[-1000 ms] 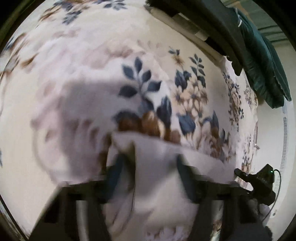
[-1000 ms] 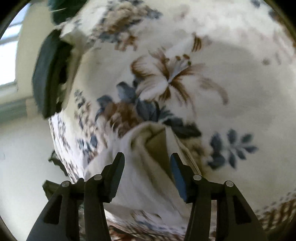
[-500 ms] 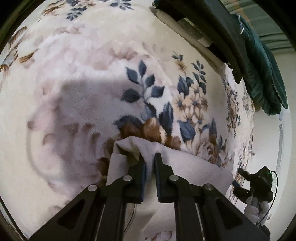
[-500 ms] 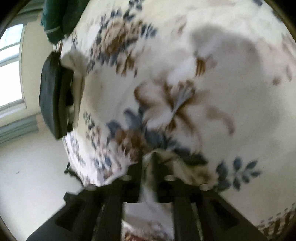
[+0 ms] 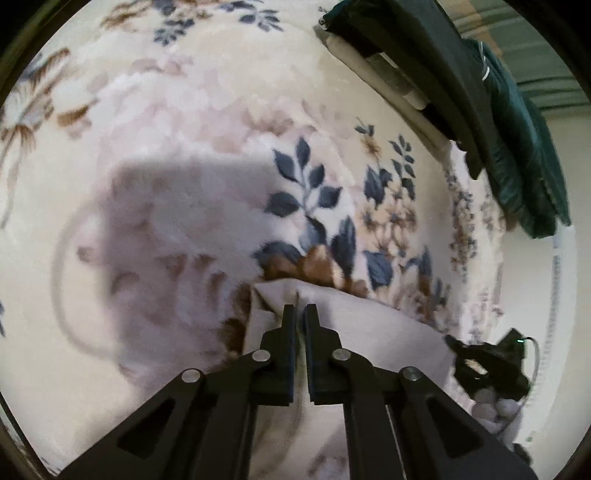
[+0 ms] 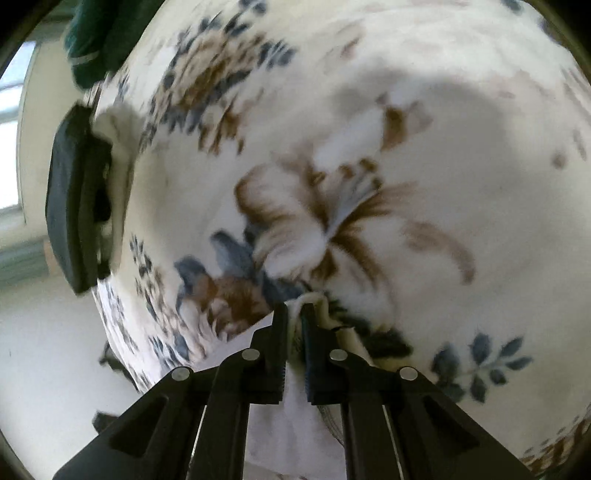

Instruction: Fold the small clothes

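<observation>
With its jaws drawn almost together, the left gripper pinches a raised fold of the pale cloth, and only a thin slit shows between the fingers. That cloth bunches up just ahead of the fingertips and spreads back and to the right of the gripper, lying on the floral blanket. Ahead of the pinched edge the blanket shows blue leaves and a brown patch, and to the left of the gripper a grey shadow falls across the plush. Far ahead and to the right, dark garments and a green one lie at the blanket's edge. Low on the right, past the cloth, the right gripper shows as a dark blurred shape. Seen from the right wrist, the right gripper is likewise nearly closed, its jaws nipping a cream edge of the cloth, which puckers right at the fingertips and runs back beneath and between the fingers. Ahead of it the blanket carries a large brown-and-white flower, blurred. To the far left of this gripper a dark folded item sits at the blanket's edge, with something green above it.
</observation>
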